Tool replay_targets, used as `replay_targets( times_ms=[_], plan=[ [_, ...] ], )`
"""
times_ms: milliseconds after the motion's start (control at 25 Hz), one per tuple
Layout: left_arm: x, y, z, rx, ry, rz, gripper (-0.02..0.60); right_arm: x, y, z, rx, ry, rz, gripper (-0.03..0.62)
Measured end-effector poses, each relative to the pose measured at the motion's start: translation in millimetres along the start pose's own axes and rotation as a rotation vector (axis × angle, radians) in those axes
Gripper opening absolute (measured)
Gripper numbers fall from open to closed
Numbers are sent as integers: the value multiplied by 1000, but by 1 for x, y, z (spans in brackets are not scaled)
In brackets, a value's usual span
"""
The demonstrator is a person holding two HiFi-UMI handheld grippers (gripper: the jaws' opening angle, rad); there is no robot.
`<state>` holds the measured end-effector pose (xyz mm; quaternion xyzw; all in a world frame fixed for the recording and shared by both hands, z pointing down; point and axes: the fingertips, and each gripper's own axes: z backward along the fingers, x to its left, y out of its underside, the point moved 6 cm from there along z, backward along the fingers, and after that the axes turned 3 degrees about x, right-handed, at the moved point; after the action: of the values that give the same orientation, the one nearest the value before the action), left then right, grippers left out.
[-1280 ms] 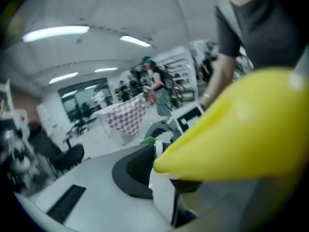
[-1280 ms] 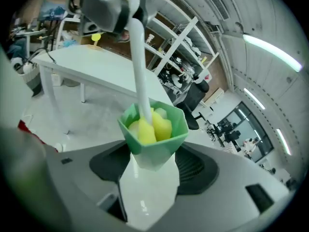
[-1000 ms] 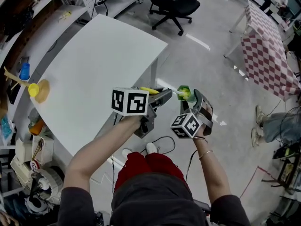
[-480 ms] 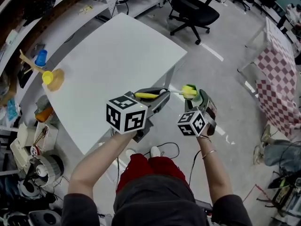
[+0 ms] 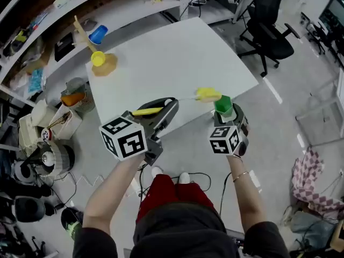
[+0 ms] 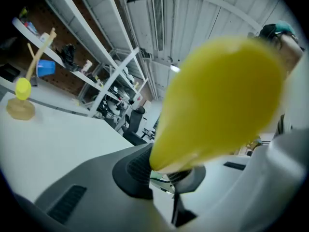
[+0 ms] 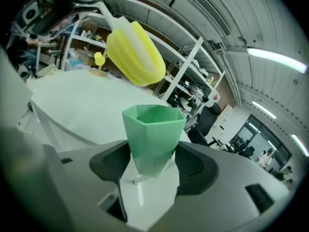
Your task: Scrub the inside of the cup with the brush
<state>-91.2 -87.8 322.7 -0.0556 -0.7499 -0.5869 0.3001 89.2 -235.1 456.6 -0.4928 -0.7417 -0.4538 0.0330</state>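
Yellow brush [image 5: 146, 112] sits clamped by its handle in the left gripper [image 5: 169, 107]. Its head reaches right of those jaws and hangs just above the green cup [image 7: 153, 132], outside the rim. The right gripper [image 7: 152, 175] grasps the cup's base.

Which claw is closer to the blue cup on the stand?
Left. The left claw, gripping the brush, sits below-right of the blue cup; the right claw lies farther right.
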Motion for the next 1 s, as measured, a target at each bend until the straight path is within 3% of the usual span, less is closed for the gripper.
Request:
replay_targets(
  times_ms=[200,400,720,1000],
  plan=[
    [50,-9,90,-179,-172,15,44,69,-69,-8,-99,-148,-36,301],
    [90,-14,168,-281,-372,-12,44,140,-136,-13,-190,-291,-44,301],
    [140,-16,244,-320,-592,-64,44,246,-212,-17,-269,-470,-51,302],
    [173,-15,277,-300,-697,-109,44,319,-255,-29,-294,-602,-67,301]
  ],
)
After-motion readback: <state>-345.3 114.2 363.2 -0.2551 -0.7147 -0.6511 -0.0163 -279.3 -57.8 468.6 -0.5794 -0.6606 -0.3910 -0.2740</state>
